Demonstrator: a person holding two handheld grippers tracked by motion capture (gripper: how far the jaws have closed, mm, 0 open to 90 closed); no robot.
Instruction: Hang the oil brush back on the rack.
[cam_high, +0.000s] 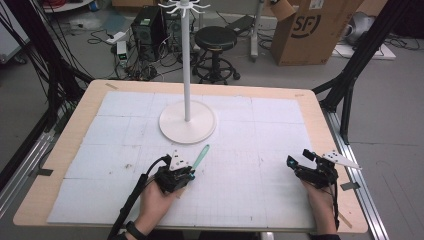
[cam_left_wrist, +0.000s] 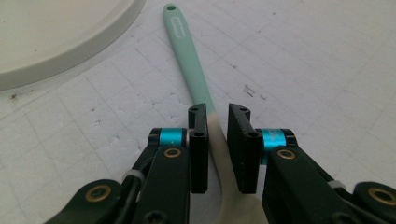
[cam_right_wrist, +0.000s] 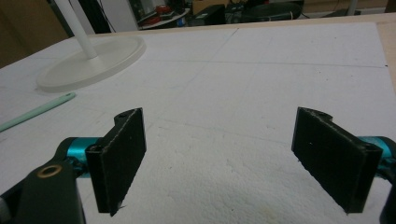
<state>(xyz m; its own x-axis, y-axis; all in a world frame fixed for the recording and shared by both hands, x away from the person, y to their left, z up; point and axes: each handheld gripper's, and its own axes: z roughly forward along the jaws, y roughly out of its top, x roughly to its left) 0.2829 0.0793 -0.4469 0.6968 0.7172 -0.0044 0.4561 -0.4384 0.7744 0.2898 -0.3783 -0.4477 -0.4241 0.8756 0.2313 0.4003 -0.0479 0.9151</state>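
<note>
The mint spatula (cam_left_wrist: 189, 65) lies flat on the white foam mat (cam_high: 260, 150), at about five o'clock from the round base of the hook stand (cam_high: 187, 122), with its hole end pointing at that base. My left gripper (cam_left_wrist: 217, 128) is clamped on the pale neck of it, and the jaws stand close together. The bite is narrow and near one end, so when I lift, the long handle can swing down or slip out. I think the pads sit fully on it, but the view is tight. The handle tip can also knock the stand. My right gripper (cam_right_wrist: 240, 154) waits wide apart at three o'clock, holding nothing.
</note>
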